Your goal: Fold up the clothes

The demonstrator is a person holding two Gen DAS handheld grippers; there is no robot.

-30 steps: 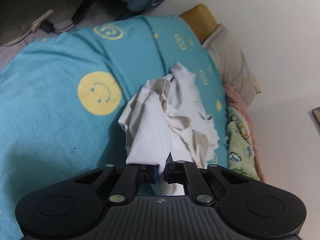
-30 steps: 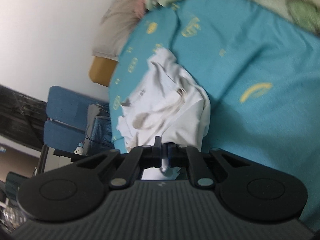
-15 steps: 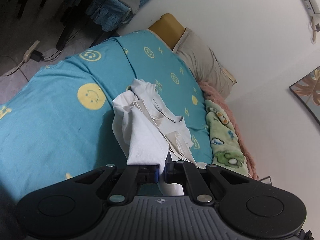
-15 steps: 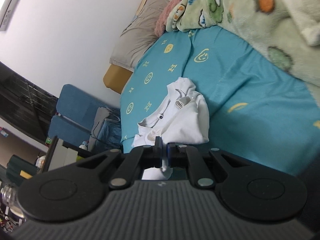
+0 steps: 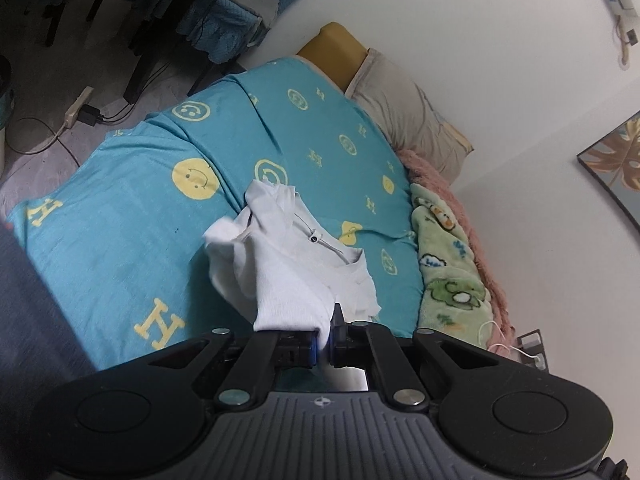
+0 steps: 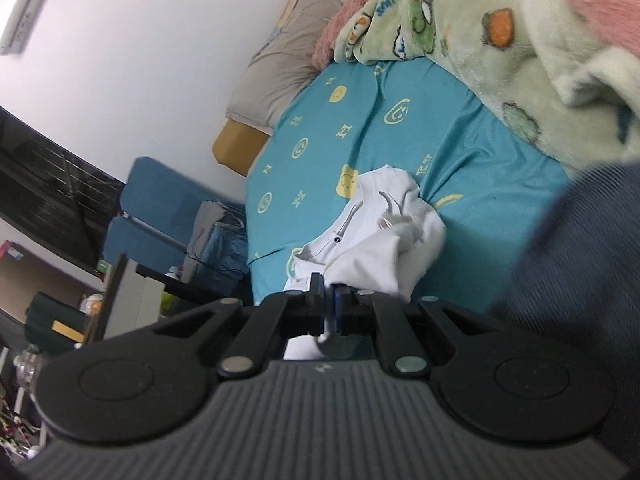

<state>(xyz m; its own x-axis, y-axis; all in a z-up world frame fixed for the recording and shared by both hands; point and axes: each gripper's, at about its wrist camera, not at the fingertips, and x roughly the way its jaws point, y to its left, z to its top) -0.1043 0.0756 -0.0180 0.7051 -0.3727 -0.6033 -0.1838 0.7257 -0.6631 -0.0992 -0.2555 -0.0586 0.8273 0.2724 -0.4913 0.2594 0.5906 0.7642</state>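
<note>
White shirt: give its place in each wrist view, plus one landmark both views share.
Left wrist view: white shirt at lower centre, bunched just above the left gripper.
Right wrist view: white shirt at centre, above the right gripper.
Shared landmark: beige pillow against the wall.

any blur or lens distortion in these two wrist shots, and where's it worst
Left wrist view: strong fisheye curve bends the wall edge and the teal bedsheet; the white garment shows slight motion smear on its near fold. Right wrist view: same bowing, and the dark blue fabric at right is soft and out of focus, as is the green blanket; the right gripper stays sharp.
</note>
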